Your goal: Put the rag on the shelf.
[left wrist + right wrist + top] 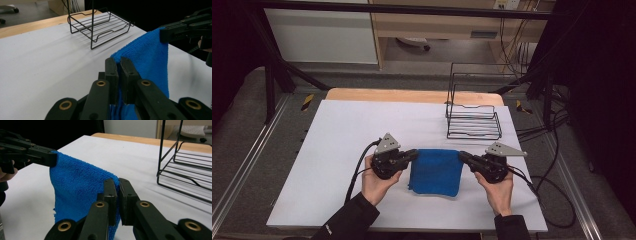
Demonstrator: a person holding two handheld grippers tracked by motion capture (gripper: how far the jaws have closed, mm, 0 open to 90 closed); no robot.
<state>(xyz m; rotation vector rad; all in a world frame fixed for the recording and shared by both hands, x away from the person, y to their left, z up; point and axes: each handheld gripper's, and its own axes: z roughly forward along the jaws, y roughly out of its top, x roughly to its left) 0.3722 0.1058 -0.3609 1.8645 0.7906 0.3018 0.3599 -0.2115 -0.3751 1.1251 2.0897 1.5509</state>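
Cloth [435, 171] held taut between both grippers.
Left gripper [412, 154] and right gripper [463, 157] are clamped on opposite upper corners; the edge runs along the table's [342, 130] near edge.

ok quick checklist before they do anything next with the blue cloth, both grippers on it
1. Left gripper clamped on a top corner of the blue cloth: ok.
2. Right gripper clamped on the other top corner: ok.
3. Top edge held level between them: ok.
4. Lower edge lifted off the white table: cannot tell.
5. Wire rack stands apart from the cloth: ok.
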